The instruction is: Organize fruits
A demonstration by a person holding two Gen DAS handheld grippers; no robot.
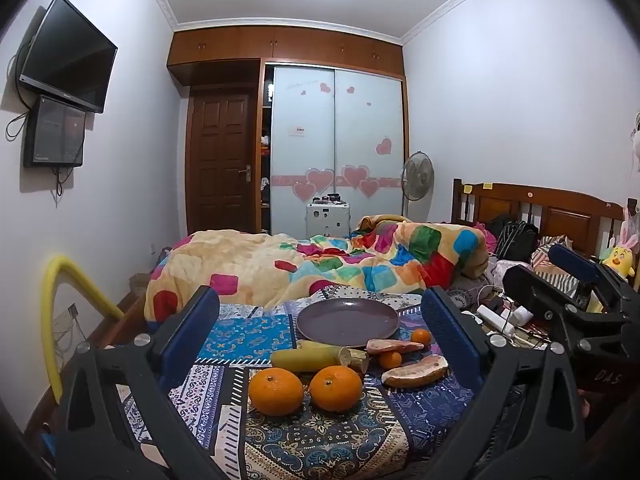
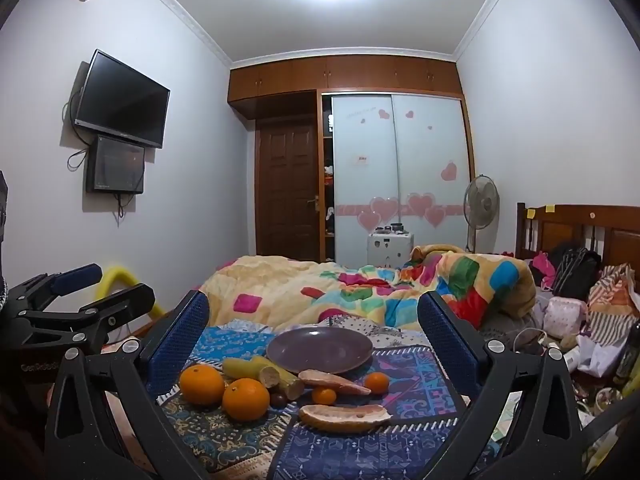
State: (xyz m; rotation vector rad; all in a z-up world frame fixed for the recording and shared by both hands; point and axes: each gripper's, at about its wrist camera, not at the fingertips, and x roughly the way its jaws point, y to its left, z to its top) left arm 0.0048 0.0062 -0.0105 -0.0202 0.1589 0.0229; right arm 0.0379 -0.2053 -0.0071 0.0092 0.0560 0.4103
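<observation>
A purple plate lies bare on a patterned cloth. In front of it sit two large oranges, two small oranges, a yellow-green fruit, cut cane pieces and two pomelo slices. My left gripper is open, hovering short of the fruit with nothing between its fingers. Open too and holding nothing, my right gripper frames the plate; the oranges lie at its lower left, a pomelo slice near its middle.
A bed with a colourful quilt lies behind the cloth. Clutter, bags and a headboard fill the right side. A yellow foam tube bends at the left, below a wall television. A wardrobe, door and fan stand at the back.
</observation>
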